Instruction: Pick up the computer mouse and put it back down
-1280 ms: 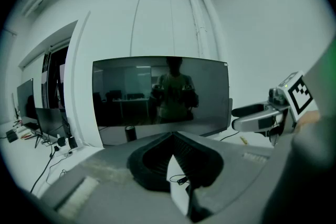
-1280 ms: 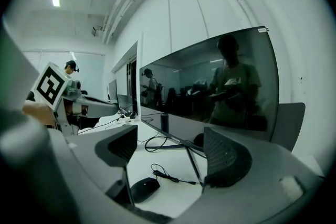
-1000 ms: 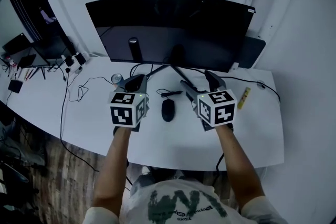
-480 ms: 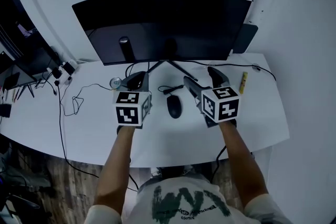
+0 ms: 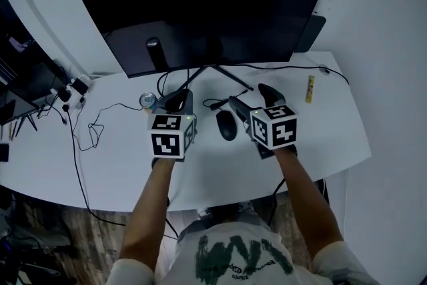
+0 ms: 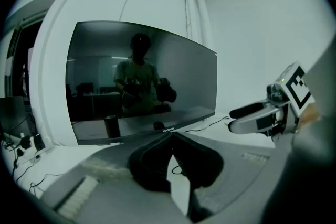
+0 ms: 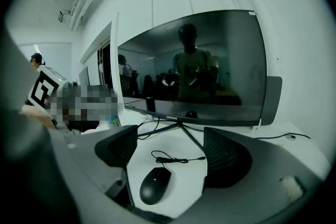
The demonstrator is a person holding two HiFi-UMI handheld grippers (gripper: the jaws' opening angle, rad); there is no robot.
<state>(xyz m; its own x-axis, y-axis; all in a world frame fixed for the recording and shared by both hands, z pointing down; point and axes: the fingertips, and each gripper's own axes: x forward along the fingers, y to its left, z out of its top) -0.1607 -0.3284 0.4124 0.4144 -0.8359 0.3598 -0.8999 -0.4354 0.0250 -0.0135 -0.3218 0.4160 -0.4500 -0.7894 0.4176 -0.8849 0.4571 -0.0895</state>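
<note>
The right gripper [image 5: 252, 98] has moved closer to the mouse [image 5: 227, 125] than it was a moment ago. The left gripper [image 5: 179, 102] is about as far from the mouse as it was.

The mouse sits flat on the white desk [image 5: 320, 137], between the two grippers. The right one is nearer, I think. Seen from the head, the mouse is just beside that gripper's left jaw.

The right gripper's own view looks down through its gap at the mouse [image 7: 155, 185]. It sits low in the gap, closer to the left jaw than the right. The right gripper [image 7: 173, 150] has its jaws wide apart and nothing in them. It is not touching the mouse yet.

The mouse's long side points away toward the screen [image 5: 207, 17], tipped a little to the right. That is almost the same way the jaws point (so they could close on its two long sides). Its thin wire [image 7: 178, 157] curls off the front.

The left gripper [image 6: 172, 152] has its jaws pressed together at the tips and holds nothing.

The desk is smooth and mostly bare near the mouse. A can [image 5: 147, 101] stands by the left gripper, and loose cables [image 5: 87, 130] lie farther left. Behind it all is a plain white wall [image 5: 373, 23].
</note>
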